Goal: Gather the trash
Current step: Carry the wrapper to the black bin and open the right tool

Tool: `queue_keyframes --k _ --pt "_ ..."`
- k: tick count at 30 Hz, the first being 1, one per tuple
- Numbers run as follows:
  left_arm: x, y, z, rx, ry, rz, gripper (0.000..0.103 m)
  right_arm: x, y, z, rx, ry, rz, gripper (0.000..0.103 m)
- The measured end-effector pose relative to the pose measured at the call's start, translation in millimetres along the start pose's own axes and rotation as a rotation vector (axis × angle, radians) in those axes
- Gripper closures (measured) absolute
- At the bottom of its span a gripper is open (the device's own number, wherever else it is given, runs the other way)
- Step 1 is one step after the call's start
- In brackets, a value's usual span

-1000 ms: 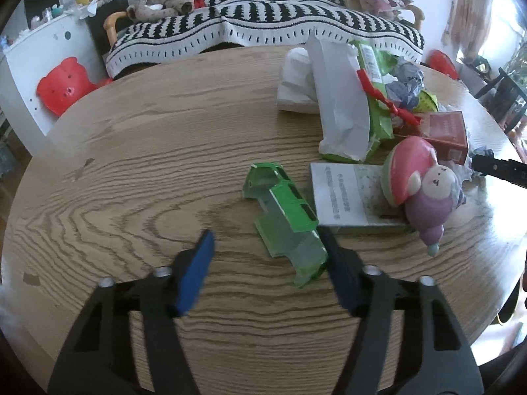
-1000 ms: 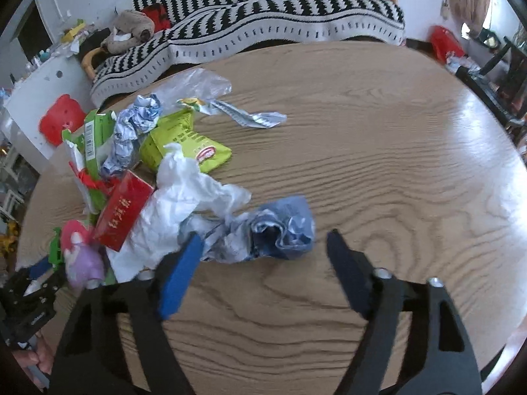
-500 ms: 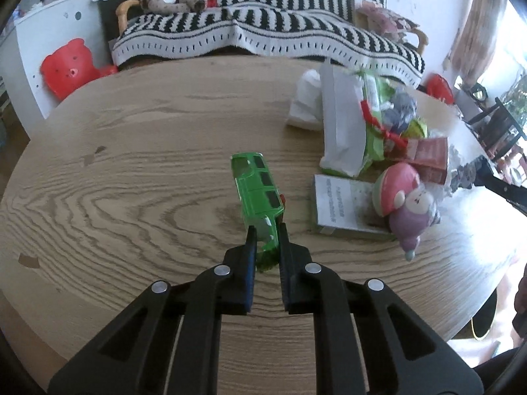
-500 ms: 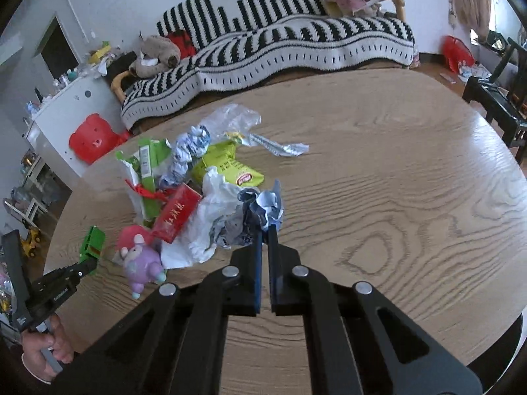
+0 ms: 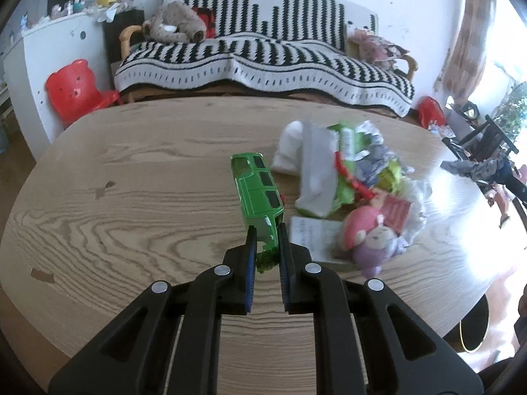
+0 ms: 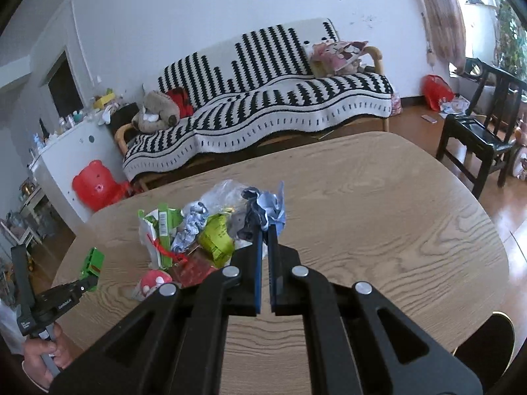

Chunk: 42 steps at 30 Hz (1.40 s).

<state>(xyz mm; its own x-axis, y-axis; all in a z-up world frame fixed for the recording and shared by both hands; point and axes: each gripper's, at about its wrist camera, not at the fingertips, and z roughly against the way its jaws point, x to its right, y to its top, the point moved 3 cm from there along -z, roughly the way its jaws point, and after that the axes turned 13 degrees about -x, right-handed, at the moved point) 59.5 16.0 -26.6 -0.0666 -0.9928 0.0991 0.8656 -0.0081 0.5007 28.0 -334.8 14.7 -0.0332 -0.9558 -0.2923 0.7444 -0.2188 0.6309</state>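
Your left hand-held gripper (image 5: 266, 243) is clamped on the near end of a green toy car body (image 5: 257, 194). The piece is clear of the wooden surface (image 5: 131, 204) and projects forward and slightly left from the blue pads (image 5: 251, 263). In the right wrist view the same gripper appears at the far left edge, held by your hand (image 6: 42, 357), with the green shell at its tip.

To the right of the green piece, the trash pile lies on the surface. It comprises a white crumpled bag (image 5: 290, 148), a grey-white wrapper (image 5: 318, 171) lying on a green packet (image 5: 346, 177) with a red strip, crumpled silvery foil (image 5: 372, 144), a yellow-green snack wrapper (image 6: 217, 237) and a small red box (image 5: 397, 210). A printed leaflet (image 5: 309, 233) lies flat just beside a pink and purple plush toy (image 5: 369, 240), which rests at the near edge of the pile.

Further right, your right hand-held gripper (image 6: 264, 233) is closed on a crumpled blue-grey wad of paper (image 6: 263, 207). The wad stands above the fingertips, raised off the surface, and in the right wrist view it overlaps the right side of the pile. The surface to the right of that wad carries nothing visible.

Behind the surface stands a sofa (image 6: 263, 105) under a black and white striped throw. A dark chair (image 6: 474, 138) stands at the right.
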Motion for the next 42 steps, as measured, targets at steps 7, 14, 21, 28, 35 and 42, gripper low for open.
queue_keyframes --k 7,14,21,28,35,42 --pt "61.8 4.0 3.3 0.01 -0.07 -0.093 0.091 39.7 -16.5 34.5 0.02 -0.06 -0.043 0.099" --pt "155.8 -1.6 0.2 0.016 -0.172 -0.239 0.091 111.5 -51.3 94.3 0.062 -0.174 -0.13 0.099" --pt "282.9 -33.1 -3.6 -0.03 -0.345 -0.432 0.091 204.2 -111.8 147.4 0.061 -0.313 -0.282 0.099" --pt "429.1 -109.4 -17.6 -0.144 -0.543 -0.65 0.091 293.4 -180.4 178.8 -0.005 -0.437 -0.45 0.099" --pt "516.0 -171.9 -58.3 -0.304 -0.652 -0.756 0.091 356.8 -230.8 159.8 -0.161 -0.434 -0.598 0.099" --pt "551.2 -207.1 -91.2 -0.385 -0.648 -0.822 0.091 374.7 -244.2 144.0 -0.216 -0.411 -0.642 0.099"
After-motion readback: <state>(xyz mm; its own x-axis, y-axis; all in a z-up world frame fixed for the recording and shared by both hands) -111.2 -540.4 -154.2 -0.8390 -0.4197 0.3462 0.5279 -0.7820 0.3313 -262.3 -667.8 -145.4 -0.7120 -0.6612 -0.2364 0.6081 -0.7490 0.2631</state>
